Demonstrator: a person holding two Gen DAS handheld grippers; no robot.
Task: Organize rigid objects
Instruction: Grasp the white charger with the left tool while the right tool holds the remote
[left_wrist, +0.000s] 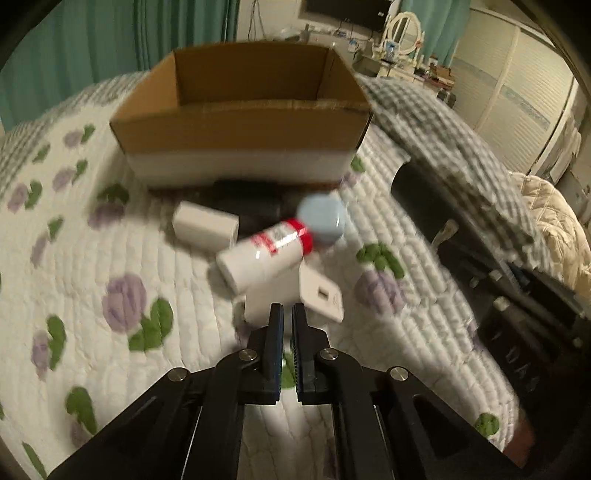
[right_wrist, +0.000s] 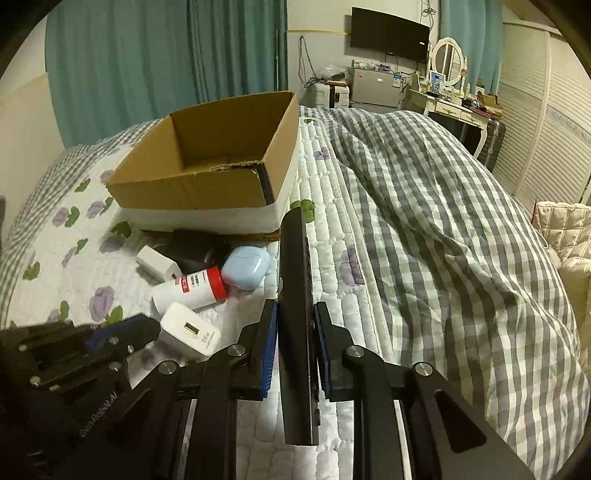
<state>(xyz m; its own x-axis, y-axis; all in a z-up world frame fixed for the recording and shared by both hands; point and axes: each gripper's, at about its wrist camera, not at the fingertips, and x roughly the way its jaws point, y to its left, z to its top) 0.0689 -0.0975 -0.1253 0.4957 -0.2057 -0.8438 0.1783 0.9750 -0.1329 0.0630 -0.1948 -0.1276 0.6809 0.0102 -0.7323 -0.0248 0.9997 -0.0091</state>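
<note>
An open cardboard box (left_wrist: 240, 122) (right_wrist: 207, 173) stands on the floral quilt. In front of it lie a white bottle with a red band (left_wrist: 266, 251) (right_wrist: 192, 290), a light blue earbud case (left_wrist: 323, 218) (right_wrist: 245, 267), a small white box (left_wrist: 205, 225) (right_wrist: 159, 266), a black object (right_wrist: 195, 247) and a white USB charger (left_wrist: 291, 295) (right_wrist: 190, 336). My left gripper (left_wrist: 287, 314) (right_wrist: 147, 332) is nearly shut, its tips at the charger; a grip is unclear. My right gripper (right_wrist: 295, 314) is shut on a long black remote (right_wrist: 295, 314), held edge-up.
A grey checked duvet (right_wrist: 443, 240) is heaped on the right half of the bed. The bed's right edge drops to dark clutter (left_wrist: 517, 295). Green curtains, a TV and a dressing table stand at the back.
</note>
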